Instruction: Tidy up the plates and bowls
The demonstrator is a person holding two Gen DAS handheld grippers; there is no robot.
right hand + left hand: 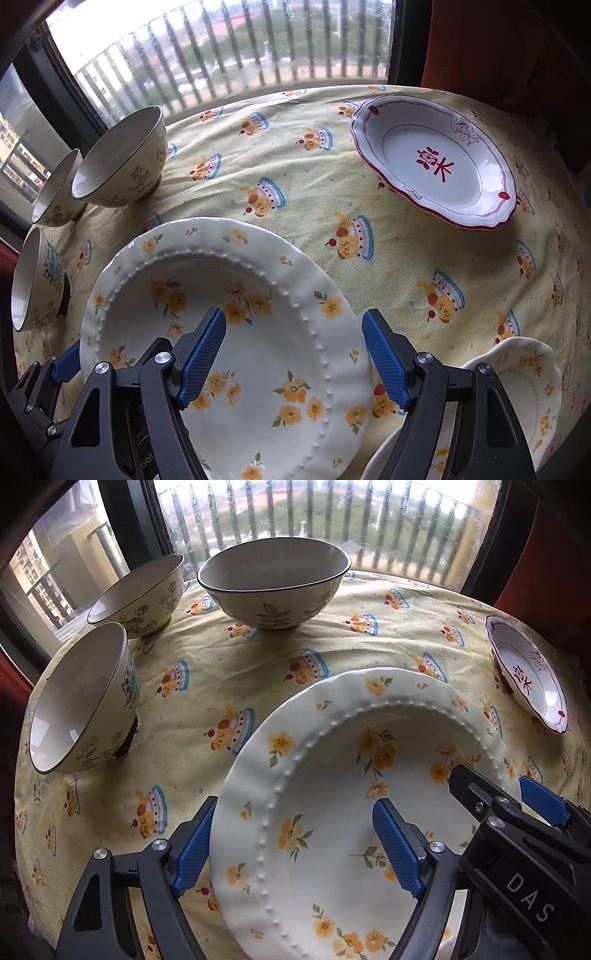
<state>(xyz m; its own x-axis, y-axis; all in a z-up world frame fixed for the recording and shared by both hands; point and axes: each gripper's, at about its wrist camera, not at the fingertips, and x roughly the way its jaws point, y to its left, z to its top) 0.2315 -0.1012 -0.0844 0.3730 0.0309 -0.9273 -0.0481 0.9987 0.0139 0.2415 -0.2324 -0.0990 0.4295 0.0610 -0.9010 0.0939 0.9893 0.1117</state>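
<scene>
Both tongs, left (291, 843) and right (293, 360), spread wide, straddle opposite rims of the floral plate (258, 332).

White capitals "DAS" show on the black gripper body (532, 897) at the lower right of the left wrist view. A red Chinese character, seemingly 樂, is printed in the middle of the red-rimmed plate (436, 162) at upper right in the right wrist view; the same mark appears on it (524, 679) at right in the other view.
</scene>
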